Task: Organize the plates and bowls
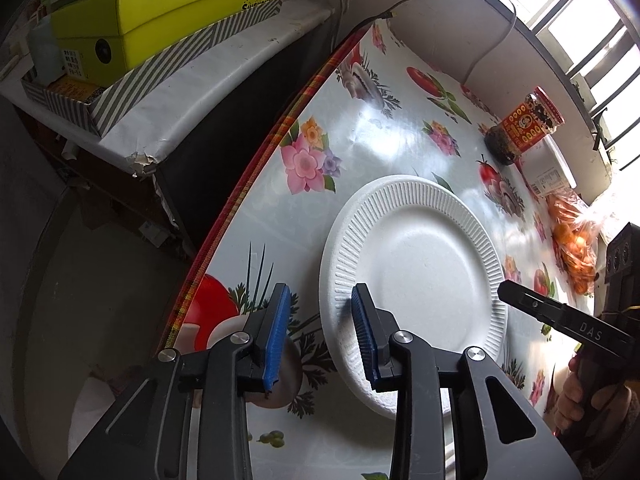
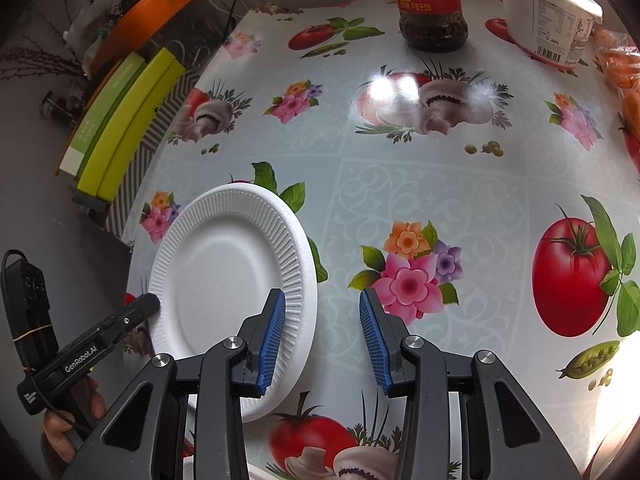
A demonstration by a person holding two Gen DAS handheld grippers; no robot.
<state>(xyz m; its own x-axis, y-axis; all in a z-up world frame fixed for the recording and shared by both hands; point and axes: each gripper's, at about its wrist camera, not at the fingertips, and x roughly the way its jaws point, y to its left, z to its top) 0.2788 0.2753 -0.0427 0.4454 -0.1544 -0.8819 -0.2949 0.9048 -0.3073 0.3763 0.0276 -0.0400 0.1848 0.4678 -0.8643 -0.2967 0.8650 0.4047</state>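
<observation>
White foam plate (image 2: 228, 280) flat on the flowery tabletop (image 2: 440, 184) near its left edge. Left gripper (image 1: 322, 334) and right gripper (image 2: 322, 336) both wide open, holding nothing. Chili sauce jar (image 2: 430, 4), white tub (image 2: 548, 12), bagged oranges (image 1: 572, 248) way back.

Light source: daylight through the barred window (image 1: 576, 20), blown out white.
Glare: bright patches on the glossy tablecloth (image 2: 400, 184).
Distortion: strong fisheye bending, dark corners.
Focus: mostly sharp; edges perhaps softer.
</observation>
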